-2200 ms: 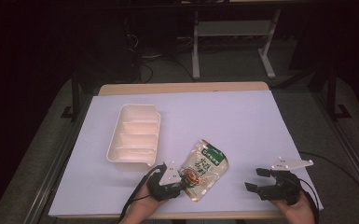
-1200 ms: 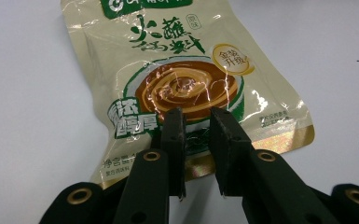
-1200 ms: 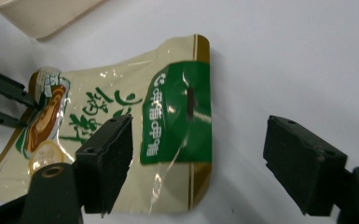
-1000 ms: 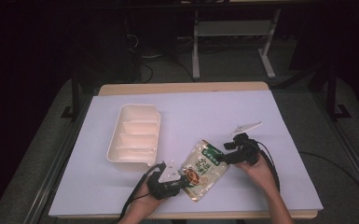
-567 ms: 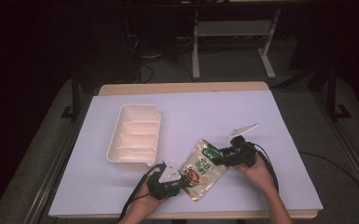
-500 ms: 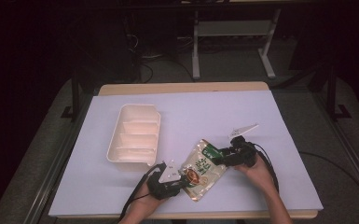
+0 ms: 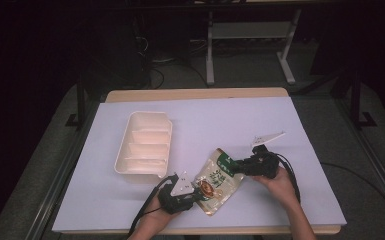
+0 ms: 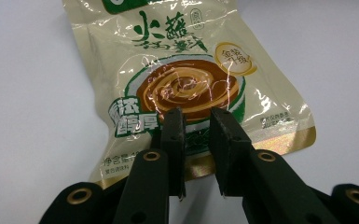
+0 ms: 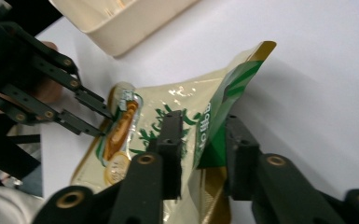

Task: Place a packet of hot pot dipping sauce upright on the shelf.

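Since 2 s ago my right gripper point(image 7: 241, 165) crossed to the glossy yellow-green foil snack pouch point(image 7: 219, 179), jaws just closing on its top edge; left gripper point(image 7: 196, 191) clamps the bottom seam. Chinese lettering, unreadable. Pouch beside white plastic tray point(image 7: 145, 145).

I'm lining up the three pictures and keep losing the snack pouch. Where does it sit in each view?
High view: the snack pouch lies at bottom centre, between the left gripper and the right gripper.
Left gripper view: it covers the upper middle, its bottom seam clamped in the jaws.
Right gripper view: centre, its green top edge between the jaws.
Shared landmark: the cream tray, also at the right gripper view's top left.
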Tool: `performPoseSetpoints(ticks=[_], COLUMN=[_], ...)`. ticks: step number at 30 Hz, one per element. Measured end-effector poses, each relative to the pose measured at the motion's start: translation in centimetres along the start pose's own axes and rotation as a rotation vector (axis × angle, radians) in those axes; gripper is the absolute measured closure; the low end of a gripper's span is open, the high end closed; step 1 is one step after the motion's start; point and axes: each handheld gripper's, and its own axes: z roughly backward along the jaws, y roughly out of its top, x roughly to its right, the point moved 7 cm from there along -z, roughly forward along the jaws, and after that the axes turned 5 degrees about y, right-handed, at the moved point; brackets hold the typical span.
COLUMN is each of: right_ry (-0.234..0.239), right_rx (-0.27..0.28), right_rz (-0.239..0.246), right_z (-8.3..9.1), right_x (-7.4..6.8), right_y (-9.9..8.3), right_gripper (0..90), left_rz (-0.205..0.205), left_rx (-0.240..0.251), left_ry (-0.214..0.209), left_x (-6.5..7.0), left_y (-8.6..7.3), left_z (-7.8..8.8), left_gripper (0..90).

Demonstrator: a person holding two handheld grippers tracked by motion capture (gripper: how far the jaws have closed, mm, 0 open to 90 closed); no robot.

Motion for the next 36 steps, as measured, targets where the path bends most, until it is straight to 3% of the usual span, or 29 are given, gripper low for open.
performPoseSetpoints(ticks=[4, 8, 13, 17, 21, 25, 36], right_ry=[0.020, 0.005, -0.006, -0.027, -0.042, -0.044, -0.028], right_rx=[-0.014, -0.100, -0.123, -0.122, -0.124, -0.131, -0.102], right_rz=[-0.010, -0.014, -0.007, -0.008, -0.007, 0.004, 0.041], right_z=[-0.4, -1.8, -3.0, -3.1, -3.0, -2.7, -1.1], right_x=[-0.4, -0.4, -0.7, -0.5, -0.5, -0.8, -2.3], right_y=[0.0, -0.7, -0.8, -0.8, -0.8, -0.5, 2.4], right_gripper=[76.0, 76.6, 79.9, 84.8, 88.4, 89.2, 89.3], left_rz=[-0.001, -0.001, 0.002, 0.003, 0.027, 0.021, 0.023], left_rx=[0.000, 0.001, 0.004, 0.011, 0.021, 0.019, 0.074], left_ry=[0.001, 0.002, 0.004, 0.001, -0.026, -0.021, -0.020], left_x=[0.0, 0.0, 0.0, 0.0, 0.0, 0.2, 0.4], left_y=[0.0, 0.0, 0.0, 0.0, 0.0, -0.1, 0.0], left_z=[0.0, 0.0, 0.0, 0.0, 0.0, 0.2, 2.1], left_gripper=[75.5, 75.3, 75.0, 74.5, 68.7, 62.8, 49.3])
